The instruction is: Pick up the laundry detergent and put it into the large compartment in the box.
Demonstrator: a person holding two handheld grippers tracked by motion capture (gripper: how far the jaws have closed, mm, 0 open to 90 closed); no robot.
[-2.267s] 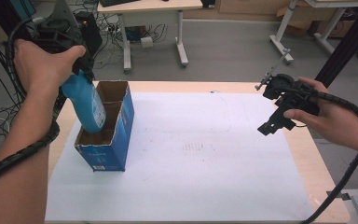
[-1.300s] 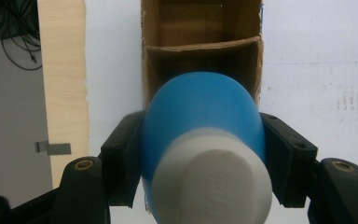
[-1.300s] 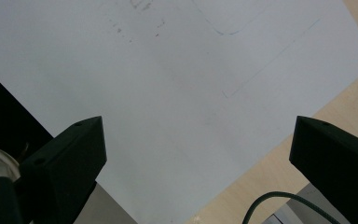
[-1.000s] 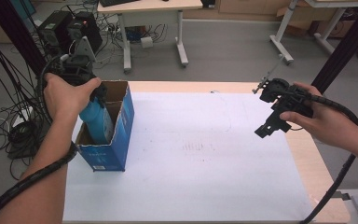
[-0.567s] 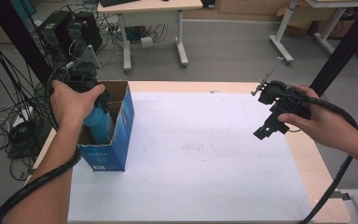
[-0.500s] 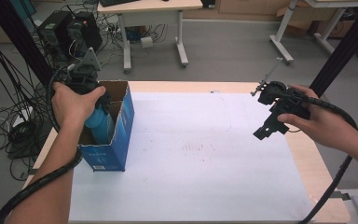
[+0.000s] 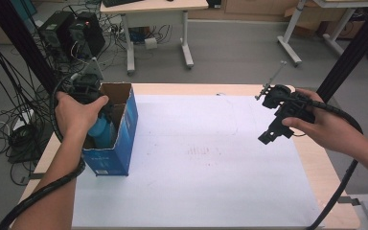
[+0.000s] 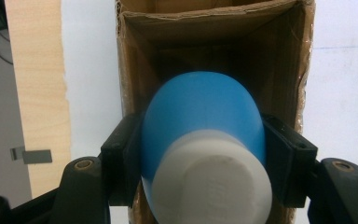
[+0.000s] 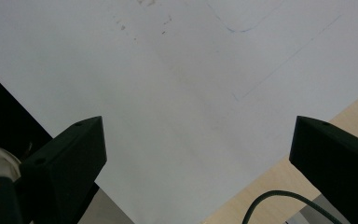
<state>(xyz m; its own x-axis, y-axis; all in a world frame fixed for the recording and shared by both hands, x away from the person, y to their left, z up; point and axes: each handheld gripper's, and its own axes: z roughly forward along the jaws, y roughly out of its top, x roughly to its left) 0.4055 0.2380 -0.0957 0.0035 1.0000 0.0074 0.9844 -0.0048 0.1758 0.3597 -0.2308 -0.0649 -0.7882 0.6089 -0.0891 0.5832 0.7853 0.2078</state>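
The left tongs [image 8: 200, 154] grip a blue plastic bottle with a white cap [image 8: 203, 140], one black jaw pressed against each side of its body. The bottle hangs cap-up inside the open blue cardboard box [image 7: 120, 129], its lower part sunk between the brown inner walls; whether it touches the bottom of the box cannot be told. In the high view the left hand [image 7: 79, 112] sits over the box's open top, at the left end of the tabletop [image 7: 182, 88]. The box stands upright on the large white paper sheet [image 7: 196, 158] that covers most of the tabletop. The right tongs [image 9: 198, 154] hang above the sheet's right side, well apart from the box, jaws spread wide with nothing between them.
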